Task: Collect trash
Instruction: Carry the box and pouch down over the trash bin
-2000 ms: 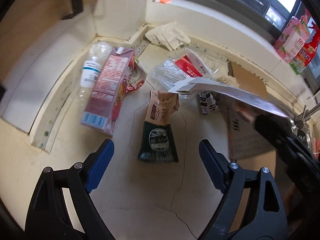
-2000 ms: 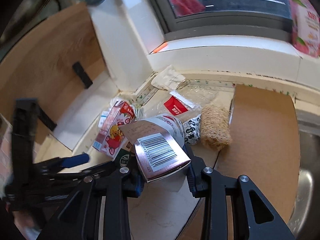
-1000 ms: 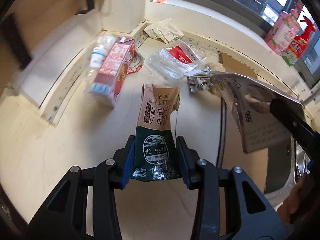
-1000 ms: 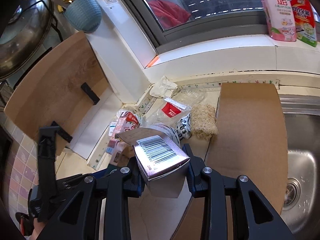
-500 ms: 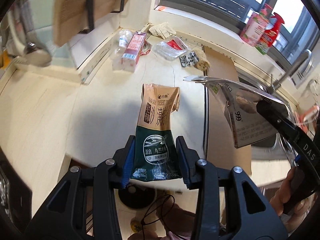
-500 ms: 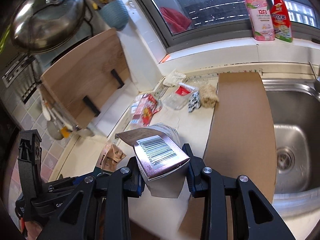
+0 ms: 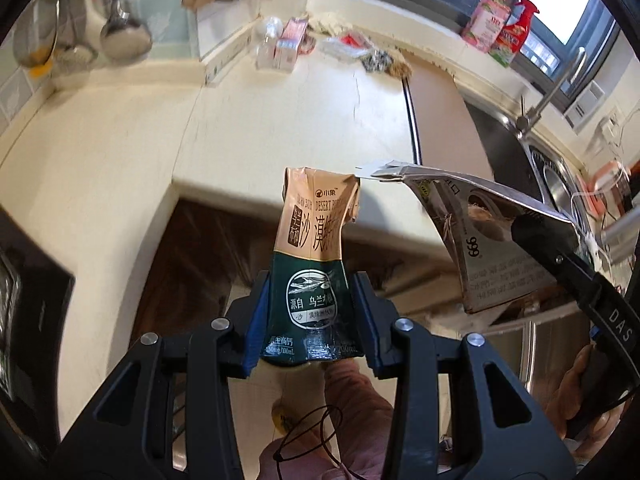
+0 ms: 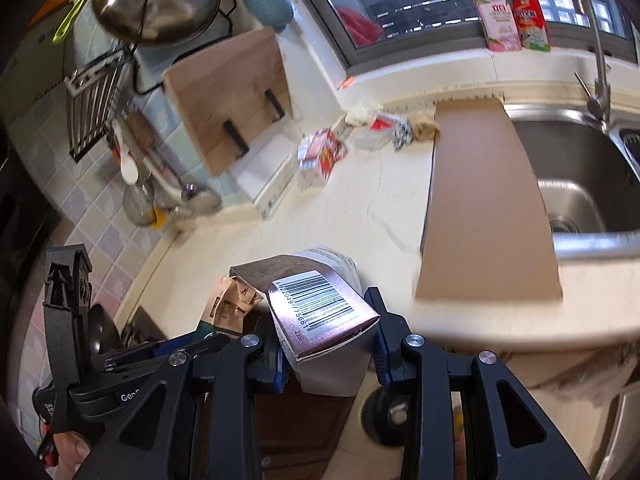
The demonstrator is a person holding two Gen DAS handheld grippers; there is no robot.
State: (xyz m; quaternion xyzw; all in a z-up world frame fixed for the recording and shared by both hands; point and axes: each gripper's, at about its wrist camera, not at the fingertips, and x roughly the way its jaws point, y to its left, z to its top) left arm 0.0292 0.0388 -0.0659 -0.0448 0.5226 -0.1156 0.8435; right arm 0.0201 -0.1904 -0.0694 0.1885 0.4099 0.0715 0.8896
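Only right wrist view shows silver carton's (image 8: 320, 312) barcode (image 8: 316, 300)

Home kitchen: steel sink (image 8: 576, 184), tap (image 8: 596, 60), hanging pot lid (image 8: 156, 4), tiled wall (image 8: 80, 208)

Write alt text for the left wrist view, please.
The left gripper holds a green and tan carton upright, past the counter edge. At right, the right gripper holds a silver box.
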